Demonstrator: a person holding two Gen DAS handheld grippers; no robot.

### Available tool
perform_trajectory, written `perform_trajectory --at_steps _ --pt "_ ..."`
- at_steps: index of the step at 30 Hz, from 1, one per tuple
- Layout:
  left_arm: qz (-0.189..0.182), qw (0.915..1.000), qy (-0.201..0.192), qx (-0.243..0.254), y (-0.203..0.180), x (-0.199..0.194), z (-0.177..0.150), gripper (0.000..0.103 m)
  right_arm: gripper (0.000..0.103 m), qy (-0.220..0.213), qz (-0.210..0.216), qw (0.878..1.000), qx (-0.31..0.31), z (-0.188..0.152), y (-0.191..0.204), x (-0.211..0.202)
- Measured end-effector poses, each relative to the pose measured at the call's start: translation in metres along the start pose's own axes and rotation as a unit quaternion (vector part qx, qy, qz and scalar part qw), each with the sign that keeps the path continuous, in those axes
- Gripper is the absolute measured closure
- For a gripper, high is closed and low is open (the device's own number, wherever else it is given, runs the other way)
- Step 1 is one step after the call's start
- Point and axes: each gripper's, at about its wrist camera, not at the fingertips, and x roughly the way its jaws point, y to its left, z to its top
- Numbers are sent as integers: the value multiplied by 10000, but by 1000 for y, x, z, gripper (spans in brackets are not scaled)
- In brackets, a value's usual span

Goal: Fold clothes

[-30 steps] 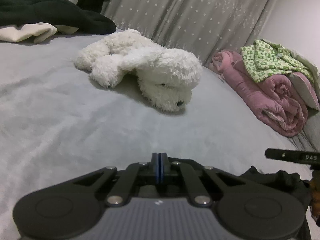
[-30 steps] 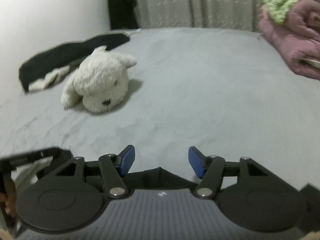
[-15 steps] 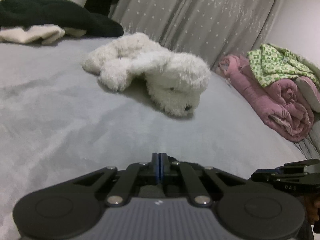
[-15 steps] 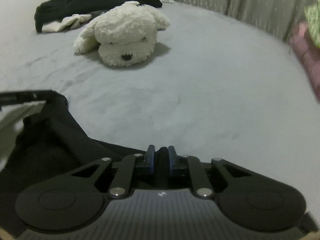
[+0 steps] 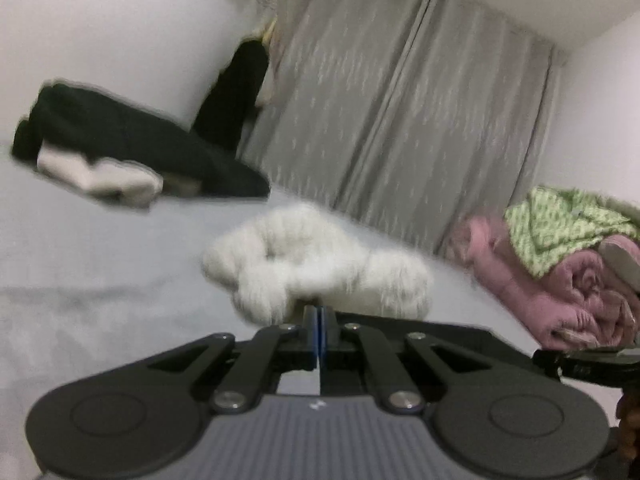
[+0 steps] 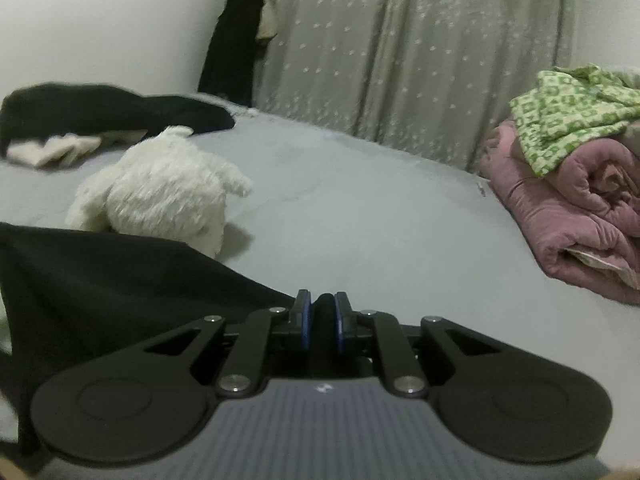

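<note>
The right gripper (image 6: pixel 320 320) has its jaws pressed tight on a fold of one black cloth (image 6: pixel 120 280). The cloth lies on the bed (image 6: pixel 360 208), and its long side runs from the jaws off to the left, in front of the toy dog (image 6: pixel 160 196). Its edge slopes up from the jaws toward the toy dog. The left gripper (image 5: pixel 319 334) has its jaws closed all the way, with a flat black edge just behind them; whether they pinch it, I cannot tell. There is one fluffy white toy dog in the middle of the bed. Far behind the toy dog, by the wall, lie one dark pile of clothes (image 6: pixel 112 114) and one cream cloth (image 6: pixel 60 150). To the right of the toy dog sits one rolled pink blanket (image 6: pixel 568 204) with one green patterned cloth (image 6: pixel 568 128) on top. One grey curtain (image 6: pixel 400 52) hangs behind the bed.
</note>
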Motion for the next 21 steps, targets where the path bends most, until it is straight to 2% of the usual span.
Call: perform_trajectory --at_steps 5,9,12,14,16,21 --pt "167 9977 -512 415 -11 -1 -3 102 90 -19 -275 9996 -41 -6 11 21" --pt "312 9954 -245 874 -26 17 3 102 90 -64 -639 9978 -141 -15 14 34" --pt "524 9861 -79 1577 -42 35 4 102 90 -55 -846 9959 -308 -17 17 41" --pt "644 9817 78 1793 -46 47 3 102 90 -51 -920 9944 -513 -16 20 46" --pt "772 9802 352 1791 -44 59 1 102 90 1 -956 9929 -712 -16 24 51" --pt "906 9801 1081 1398 -26 84 -2 101 90 253 -968 9889 -1098 -28 34 66"
